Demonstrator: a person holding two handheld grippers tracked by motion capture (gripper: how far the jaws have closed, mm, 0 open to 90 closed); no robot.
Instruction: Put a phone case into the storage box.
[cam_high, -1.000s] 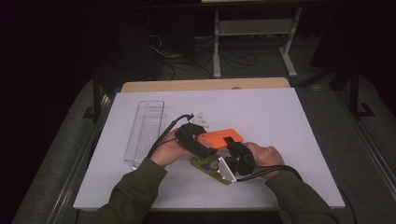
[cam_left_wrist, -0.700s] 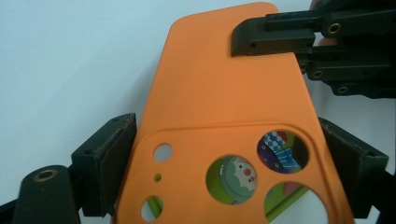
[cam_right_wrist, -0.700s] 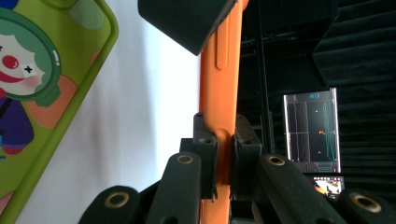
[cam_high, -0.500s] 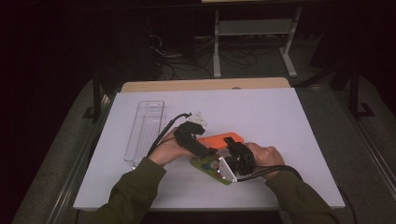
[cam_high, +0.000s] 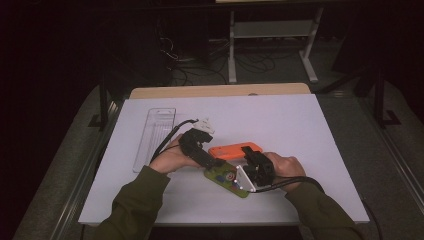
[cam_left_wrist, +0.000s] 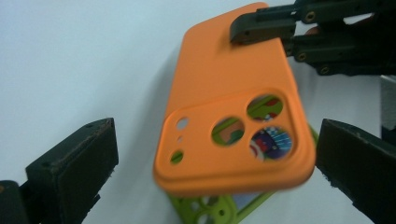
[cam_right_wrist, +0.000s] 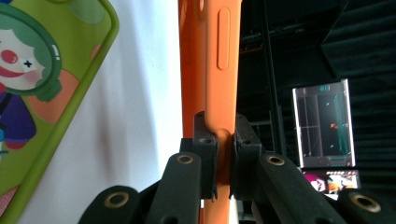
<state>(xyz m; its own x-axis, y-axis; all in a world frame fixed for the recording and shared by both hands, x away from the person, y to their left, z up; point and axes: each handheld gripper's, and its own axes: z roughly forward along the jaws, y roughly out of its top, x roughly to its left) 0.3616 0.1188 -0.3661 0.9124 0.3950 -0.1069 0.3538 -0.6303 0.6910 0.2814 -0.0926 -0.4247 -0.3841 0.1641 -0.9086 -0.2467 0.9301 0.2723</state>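
Since the earlier frames, the left gripper (cam_high: 216, 162) has let go: its jaws have just been opening and now stand wide apart, one on each side of the camera end of the orange phone case (cam_left_wrist: 233, 126) without touching it. Farthest left on the white table (cam_high: 310, 130) lies a clear plastic tray (cam_high: 155, 137), well apart from the hands. Near the table's middle, the orange phone case hangs tilted above a green cartoon phone case (cam_high: 227, 179), which lies flat on the table and peeks out below it. Further right, the right gripper (cam_right_wrist: 219, 154) has its jaws clamped tight on the edge of the orange case's other end, holding it up by itself.
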